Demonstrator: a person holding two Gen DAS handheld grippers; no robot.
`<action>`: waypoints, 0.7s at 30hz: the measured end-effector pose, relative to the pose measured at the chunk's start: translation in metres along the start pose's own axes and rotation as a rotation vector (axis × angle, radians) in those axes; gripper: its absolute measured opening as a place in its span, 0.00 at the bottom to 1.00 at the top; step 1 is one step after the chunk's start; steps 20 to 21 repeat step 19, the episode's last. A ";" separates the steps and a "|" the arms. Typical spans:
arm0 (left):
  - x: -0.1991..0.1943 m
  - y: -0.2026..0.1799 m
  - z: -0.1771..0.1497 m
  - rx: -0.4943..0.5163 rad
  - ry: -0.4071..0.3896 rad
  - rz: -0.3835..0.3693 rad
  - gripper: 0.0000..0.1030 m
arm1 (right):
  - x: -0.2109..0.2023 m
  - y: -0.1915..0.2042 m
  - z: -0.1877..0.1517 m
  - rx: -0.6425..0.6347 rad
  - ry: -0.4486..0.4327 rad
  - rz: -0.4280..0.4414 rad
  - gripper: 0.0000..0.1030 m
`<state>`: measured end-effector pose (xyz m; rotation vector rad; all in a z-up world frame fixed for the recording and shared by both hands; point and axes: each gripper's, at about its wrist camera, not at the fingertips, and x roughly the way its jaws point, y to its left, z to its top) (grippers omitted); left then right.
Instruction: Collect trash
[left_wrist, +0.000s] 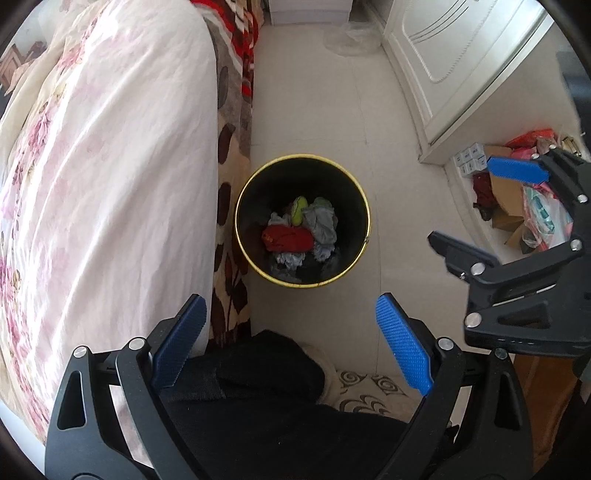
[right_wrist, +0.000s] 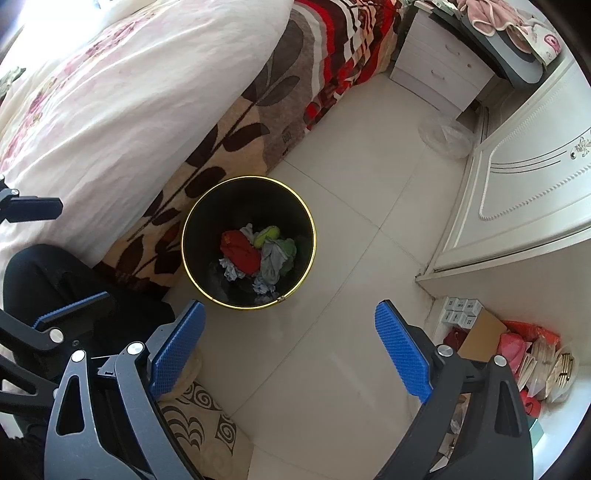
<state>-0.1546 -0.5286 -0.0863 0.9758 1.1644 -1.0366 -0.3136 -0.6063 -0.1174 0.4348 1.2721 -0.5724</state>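
Round black bin w/ gold rim (left_wrist: 364, 206) mid-frame, holds crumpled trash (left_wrist: 301, 230); left gripper (left_wrist: 291, 343) & right gripper (right_wrist: 290, 350) wide apart, empty; prob. just dropped load.

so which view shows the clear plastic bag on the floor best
Right wrist: the clear plastic bag shows crumpled between nightstand and wardrobe. Left wrist shows it smaller, near the frame's top.

Trash bin (left_wrist: 364, 218) between spread left gripper (left_wrist: 291, 343)
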 end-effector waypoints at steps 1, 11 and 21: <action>-0.001 -0.001 0.001 0.000 -0.010 0.002 0.89 | 0.000 0.000 0.000 0.001 0.000 0.000 0.86; 0.002 0.001 0.001 -0.033 0.017 0.010 0.90 | 0.001 -0.003 -0.004 0.013 0.004 0.000 0.86; 0.001 -0.001 -0.002 -0.038 0.027 0.045 0.90 | -0.001 -0.001 -0.006 0.007 0.005 0.000 0.86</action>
